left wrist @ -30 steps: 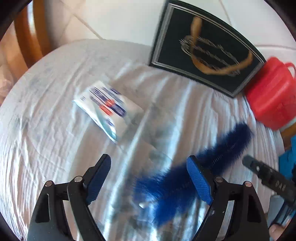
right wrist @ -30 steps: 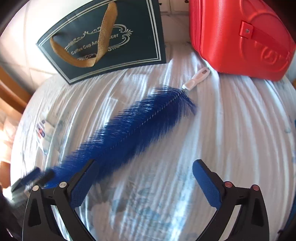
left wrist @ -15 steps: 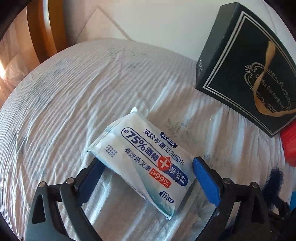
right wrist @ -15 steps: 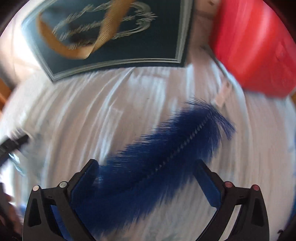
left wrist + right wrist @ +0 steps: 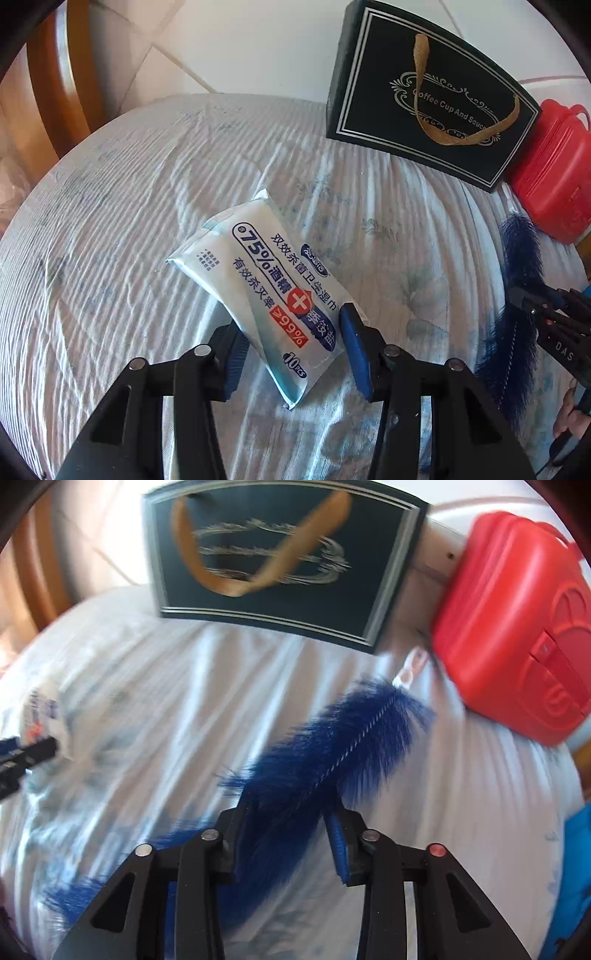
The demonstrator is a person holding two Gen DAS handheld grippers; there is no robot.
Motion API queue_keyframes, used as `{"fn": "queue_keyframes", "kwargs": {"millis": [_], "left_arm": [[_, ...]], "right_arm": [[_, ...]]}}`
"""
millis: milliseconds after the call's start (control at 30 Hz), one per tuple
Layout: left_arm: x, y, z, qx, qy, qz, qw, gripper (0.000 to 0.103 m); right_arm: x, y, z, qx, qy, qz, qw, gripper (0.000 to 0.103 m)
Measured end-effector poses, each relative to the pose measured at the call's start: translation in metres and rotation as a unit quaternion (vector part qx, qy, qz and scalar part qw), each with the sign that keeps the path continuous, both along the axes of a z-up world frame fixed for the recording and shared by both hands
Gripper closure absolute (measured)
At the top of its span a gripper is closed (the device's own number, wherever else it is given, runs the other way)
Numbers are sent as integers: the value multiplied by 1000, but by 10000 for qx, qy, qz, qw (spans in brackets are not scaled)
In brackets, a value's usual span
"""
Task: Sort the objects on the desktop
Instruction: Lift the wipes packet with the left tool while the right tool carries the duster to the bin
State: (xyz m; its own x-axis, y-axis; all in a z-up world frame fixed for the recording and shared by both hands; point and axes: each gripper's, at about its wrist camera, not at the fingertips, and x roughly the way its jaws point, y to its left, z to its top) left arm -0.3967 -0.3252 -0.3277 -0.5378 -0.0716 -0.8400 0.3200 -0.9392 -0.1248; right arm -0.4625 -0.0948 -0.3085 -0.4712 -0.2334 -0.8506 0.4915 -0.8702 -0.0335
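Two claws closed | left claw [image 5: 291,354]: wipes pack [image 5: 266,291] | right claw [image 5: 286,843]: blue brush [image 5: 325,768]

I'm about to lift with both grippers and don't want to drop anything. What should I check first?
1. Left gripper closed on the wipes pack: ok.
2. Pack held near one end, so it may droop: not ok.
3. Right gripper closed on the blue brush: ok, blurred.
4. Brush handle free of the red case: cannot tell.
5. Black gift box away from both grippers: ok.
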Motion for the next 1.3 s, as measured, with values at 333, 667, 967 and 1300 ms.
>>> {"fn": "queue_keyframes", "kwargs": {"millis": [333, 667, 967, 1300], "left_arm": [[-17, -12, -10, 205, 71, 580, 9981, 56], [19, 47, 50, -248, 546, -122, 9981, 65], [75, 123, 132, -361, 1065, -689, 9913, 65], [135, 236, 244, -468, 1937, -1637, 9662, 65]], "right_arm": [[-9, -17, -15, -116, 24, -430, 9990, 54], [35, 35, 24, -707, -13, -555, 9960, 82], [100, 87, 107, -1127, 601, -761, 9889, 86], [200, 174, 245, -1486, 2011, -1297, 9595, 86]]}}
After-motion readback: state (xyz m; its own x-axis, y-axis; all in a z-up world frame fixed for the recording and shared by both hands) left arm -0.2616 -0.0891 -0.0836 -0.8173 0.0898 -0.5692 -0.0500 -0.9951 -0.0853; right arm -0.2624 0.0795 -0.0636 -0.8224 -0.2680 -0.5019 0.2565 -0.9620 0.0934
